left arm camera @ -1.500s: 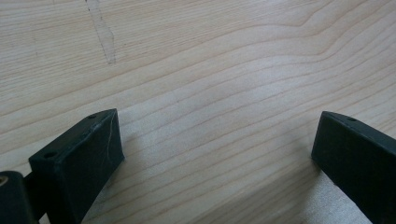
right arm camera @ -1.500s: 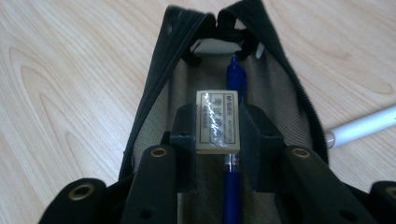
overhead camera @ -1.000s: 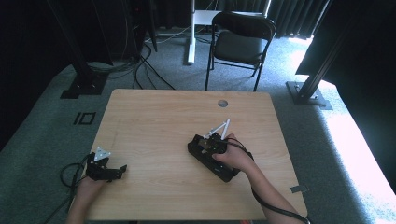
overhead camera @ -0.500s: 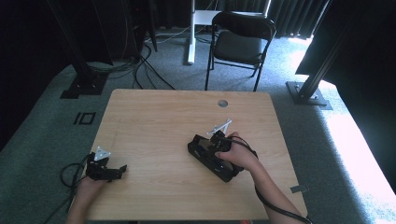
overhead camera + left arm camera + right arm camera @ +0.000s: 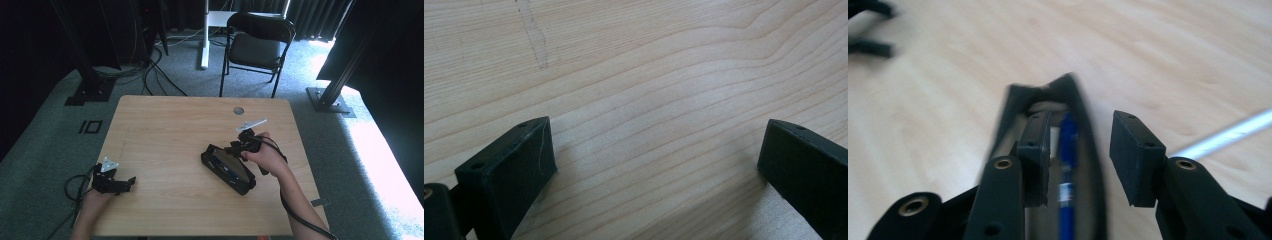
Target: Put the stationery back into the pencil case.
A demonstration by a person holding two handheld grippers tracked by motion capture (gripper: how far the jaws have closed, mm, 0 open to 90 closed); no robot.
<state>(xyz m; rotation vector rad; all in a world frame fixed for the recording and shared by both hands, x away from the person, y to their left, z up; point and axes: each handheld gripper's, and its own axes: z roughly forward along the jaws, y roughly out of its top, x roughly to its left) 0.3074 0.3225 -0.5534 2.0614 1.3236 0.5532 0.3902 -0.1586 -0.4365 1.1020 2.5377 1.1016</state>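
On a pale wooden table (image 5: 165,125), we see a black pencil case (image 5: 227,168) lying open at about 4 o'clock from the table's centre, with a blue pen (image 5: 1066,165) inside. Our right tongs (image 5: 1080,155) hover just above the case; their jaws have just been opening, with the pen and the case's edge seen below the gap, neither pinched. Our left tongs (image 5: 131,181) rest at 8 o'clock near the table's edge, jaws spread wide over bare wood.

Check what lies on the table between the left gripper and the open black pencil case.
Nothing: in the high view, only bare wooden tabletop separates the left gripper from the black pencil case.
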